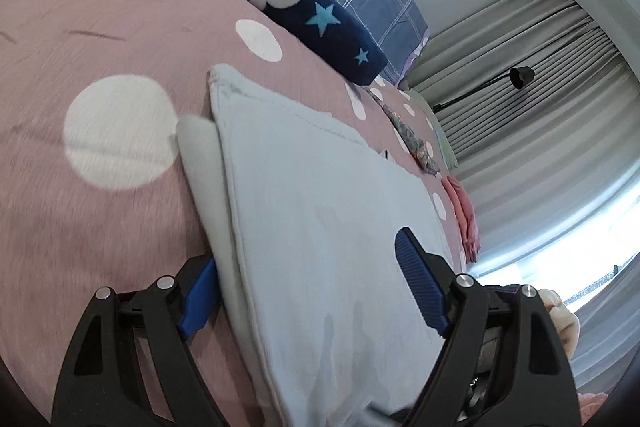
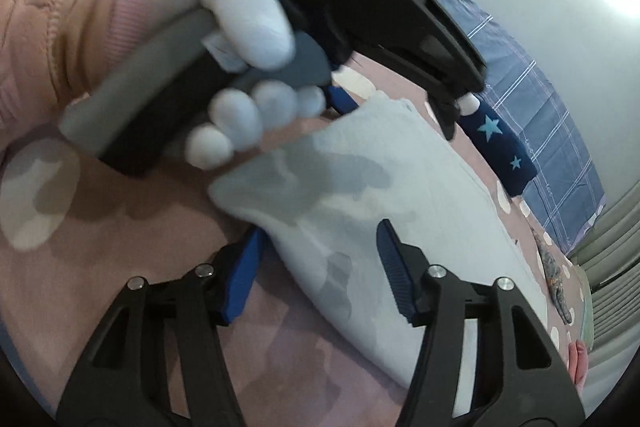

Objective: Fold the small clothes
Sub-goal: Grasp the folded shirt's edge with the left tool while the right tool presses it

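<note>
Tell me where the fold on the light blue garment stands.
Done: light blue garment lies flat on the pink dotted bedspread, one layer apparently folded over. In hand: left gripper and right gripper straddle its edge, jaws open. Left: grip and fold.

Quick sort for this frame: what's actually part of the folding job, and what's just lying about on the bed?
In the job:
- pale blue garment, partly folded
- left hand-held gripper, jaws astride the garment's edge
- right hand-held gripper, jaws astride the garment's near edge

Lying about:
- navy star-print fleece item
- floral patterned cloth
- pink garment
- black lamp
</note>
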Demonstrator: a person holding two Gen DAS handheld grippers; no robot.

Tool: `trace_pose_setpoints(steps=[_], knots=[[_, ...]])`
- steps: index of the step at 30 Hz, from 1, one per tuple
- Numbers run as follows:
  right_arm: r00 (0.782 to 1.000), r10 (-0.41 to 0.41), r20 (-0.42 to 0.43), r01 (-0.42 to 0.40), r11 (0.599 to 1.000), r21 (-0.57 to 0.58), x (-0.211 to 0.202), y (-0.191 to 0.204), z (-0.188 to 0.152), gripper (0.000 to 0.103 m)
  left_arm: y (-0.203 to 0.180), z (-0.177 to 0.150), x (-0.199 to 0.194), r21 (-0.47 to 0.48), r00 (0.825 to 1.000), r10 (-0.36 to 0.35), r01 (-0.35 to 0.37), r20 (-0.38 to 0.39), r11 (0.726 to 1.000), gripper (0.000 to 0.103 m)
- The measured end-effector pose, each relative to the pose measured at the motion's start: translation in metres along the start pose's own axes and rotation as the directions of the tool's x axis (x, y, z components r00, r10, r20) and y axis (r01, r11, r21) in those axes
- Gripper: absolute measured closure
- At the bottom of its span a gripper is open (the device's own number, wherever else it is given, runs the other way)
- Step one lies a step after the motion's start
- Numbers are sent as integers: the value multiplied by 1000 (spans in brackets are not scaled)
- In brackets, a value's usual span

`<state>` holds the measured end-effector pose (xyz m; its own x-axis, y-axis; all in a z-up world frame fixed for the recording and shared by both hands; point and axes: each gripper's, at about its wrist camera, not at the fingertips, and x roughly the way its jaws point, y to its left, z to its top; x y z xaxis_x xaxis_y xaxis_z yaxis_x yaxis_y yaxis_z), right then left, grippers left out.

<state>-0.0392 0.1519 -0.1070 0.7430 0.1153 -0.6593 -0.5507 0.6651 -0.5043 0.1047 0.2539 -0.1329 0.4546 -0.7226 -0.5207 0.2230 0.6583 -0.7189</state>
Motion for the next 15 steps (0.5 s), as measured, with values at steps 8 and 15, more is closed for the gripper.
trace_pose_setpoints(steps=[8, 15], knots=[[1000, -5, 20, 5, 1000, -9, 11, 7, 12, 73, -4, 18, 18, 1, 998, 67, -67, -18, 998, 89], [992, 86, 89, -105, 967, 230, -3, -47, 4, 99, -46, 28, 4, 111, 994, 106, -108, 19, 988, 92]])
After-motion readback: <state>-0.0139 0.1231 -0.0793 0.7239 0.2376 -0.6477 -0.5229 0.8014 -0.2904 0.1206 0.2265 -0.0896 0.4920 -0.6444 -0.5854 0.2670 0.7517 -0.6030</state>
